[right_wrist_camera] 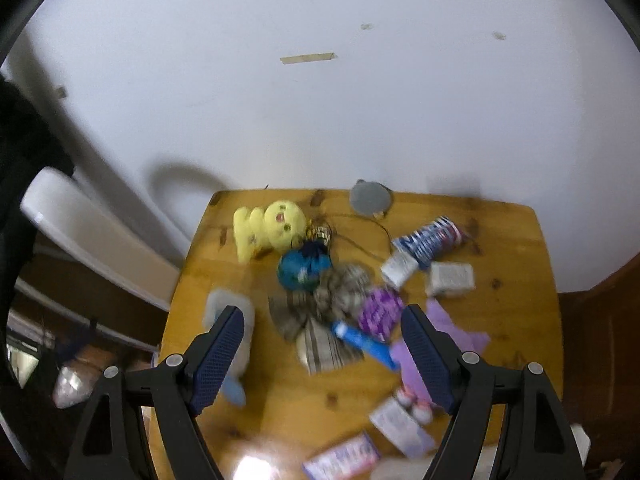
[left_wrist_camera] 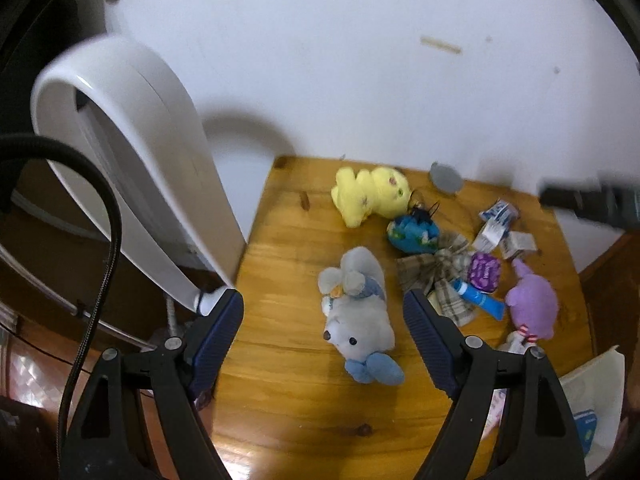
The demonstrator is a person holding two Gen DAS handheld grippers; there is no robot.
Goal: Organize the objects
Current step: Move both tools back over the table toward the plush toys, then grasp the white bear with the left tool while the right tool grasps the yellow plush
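Wooden table (left_wrist_camera: 280, 360) cluttered; left gripper (left_wrist_camera: 323, 334) over grey plush (left_wrist_camera: 360, 312); both grippers' fingers spread.

Yellow plush toy (left_wrist_camera: 370, 194), grey plush bear (left_wrist_camera: 358, 312) with a blue bow, purple plush toy (left_wrist_camera: 532, 304). Grey-beige plaid cloth (left_wrist_camera: 440, 276), blue tube (left_wrist_camera: 482, 300), purple packet (left_wrist_camera: 485, 272), blue-and-white striped cartons (left_wrist_camera: 496, 220). All on an orange-brown wooden surface (left_wrist_camera: 288, 360) against a white wall (left_wrist_camera: 360, 60).

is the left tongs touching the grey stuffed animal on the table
Apart. The left wrist view shows the left tongs open, with wood table visible between each finger and the grey stuffed animal lying between them.
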